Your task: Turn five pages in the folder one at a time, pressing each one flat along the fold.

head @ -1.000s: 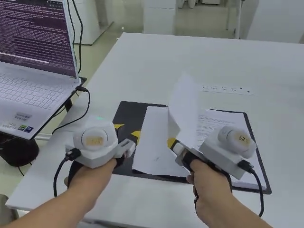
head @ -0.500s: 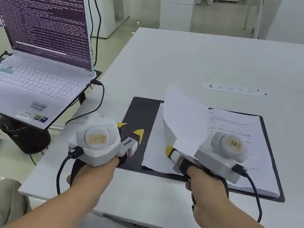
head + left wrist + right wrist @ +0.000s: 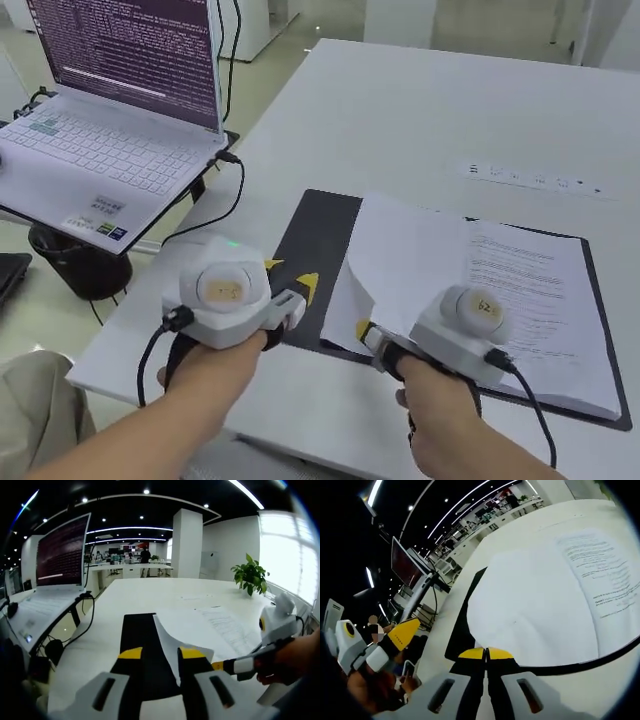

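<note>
worktop [image 3: 400, 110] is carrying the open folder [image 3: 315, 240], its long axis running near-to-far | page [image 3: 410, 265] is arching leftward, lower corner lying at the right gripper [image 3: 364, 330], whose fingers are clamping it | left gripper [image 3: 292, 278], fingers parted and empty, is hovering over the black cover just left of the page, probably better placed for pressing

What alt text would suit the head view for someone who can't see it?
A person's right gripper pinches the corner of a curled white page above an open black folder on a white table. The left gripper hovers open beside it. A laptop stands at left.
</note>
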Demonstrator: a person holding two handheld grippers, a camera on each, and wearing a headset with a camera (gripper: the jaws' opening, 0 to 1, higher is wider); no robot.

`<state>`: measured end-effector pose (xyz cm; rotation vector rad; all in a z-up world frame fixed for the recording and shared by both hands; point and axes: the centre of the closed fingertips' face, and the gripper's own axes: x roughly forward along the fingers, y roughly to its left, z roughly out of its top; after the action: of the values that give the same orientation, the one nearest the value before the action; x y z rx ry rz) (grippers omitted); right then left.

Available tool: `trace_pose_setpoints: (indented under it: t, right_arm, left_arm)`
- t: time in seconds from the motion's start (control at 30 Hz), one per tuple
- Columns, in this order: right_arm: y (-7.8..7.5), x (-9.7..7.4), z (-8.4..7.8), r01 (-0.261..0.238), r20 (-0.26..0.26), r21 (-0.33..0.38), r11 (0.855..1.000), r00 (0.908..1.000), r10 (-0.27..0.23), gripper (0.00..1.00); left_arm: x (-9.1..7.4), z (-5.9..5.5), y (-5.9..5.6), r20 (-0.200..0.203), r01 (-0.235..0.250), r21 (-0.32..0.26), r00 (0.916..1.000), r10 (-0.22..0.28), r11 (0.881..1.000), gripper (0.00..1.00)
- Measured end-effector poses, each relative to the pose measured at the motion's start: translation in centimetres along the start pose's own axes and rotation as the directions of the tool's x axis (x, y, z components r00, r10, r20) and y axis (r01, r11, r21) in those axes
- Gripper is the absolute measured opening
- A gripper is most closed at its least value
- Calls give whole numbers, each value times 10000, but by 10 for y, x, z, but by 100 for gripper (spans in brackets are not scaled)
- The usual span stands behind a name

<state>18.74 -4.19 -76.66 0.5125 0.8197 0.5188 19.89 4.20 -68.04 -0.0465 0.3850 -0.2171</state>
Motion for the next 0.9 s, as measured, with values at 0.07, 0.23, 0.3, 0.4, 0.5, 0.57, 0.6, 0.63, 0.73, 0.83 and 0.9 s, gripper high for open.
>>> trace_pose_setpoints:
  t: [0.07, 0.23, 0.3, 0.4, 0.5, 0.57, 0.6, 0.63, 0.73, 0.83, 0.9]
  right_arm:
    - [-4, 3, -5, 106, -157, -52, 9999, 9998, -107, 0]
    - [-12, 11, -12, 202, -379, -350, 9992, 9990, -215, 0]
    - [-16, 13, -14, 274, -498, -455, 9986, 9983, -297, 0]
    - [-16, 14, -16, 250, -472, -439, 9987, 9985, -271, 0]
    - [-17, 15, -17, 252, -483, -444, 9987, 9985, -274, 0]
    - [-17, 16, -16, 205, -453, -246, 9995, 9987, -216, 0]
    - [-17, 16, -16, 185, -480, -191, 9996, 9987, -194, 0]
    - [-17, 16, -16, 173, -482, -192, 9997, 9987, -182, 0]
    - [-15, 15, -16, 78, -469, -262, 9996, 9989, -91, 0]
    - [-9, 11, -16, -163, -418, -752, 9970, 9990, 132, 3]
    - [-5, 8, -15, -310, -350, -915, 9953, 9990, 279, 5]
  left_arm:
    - [0, -1, 0, -21, -10, -53, 10000, 10, 10000, 25]
    - [1, -7, -1, -185, -42, -91, 9998, 40, 9999, 25]
    - [1, -10, -1, -250, -30, -78, 9997, 29, 10000, 25]
    - [1, -13, -2, -331, -34, -70, 9994, 32, 10000, 25]
    - [3, -15, -2, -395, -52, -92, 9992, 49, 9999, 25]
    - [5, -17, -4, -453, -36, -114, 9990, 31, 9999, 25]
    - [6, -18, -5, -489, -31, -95, 9988, 26, 10000, 25]
    - [8, -19, -6, -534, -17, -92, 9986, 12, 10000, 25]
    - [12, -23, -13, -668, 85, -73, 9977, -90, 9999, 25]
    - [20, -27, -22, -836, 243, -43, 9962, -246, 9997, 25]
    - [25, -29, -28, -938, 378, -7, 9949, -377, 9993, 25]
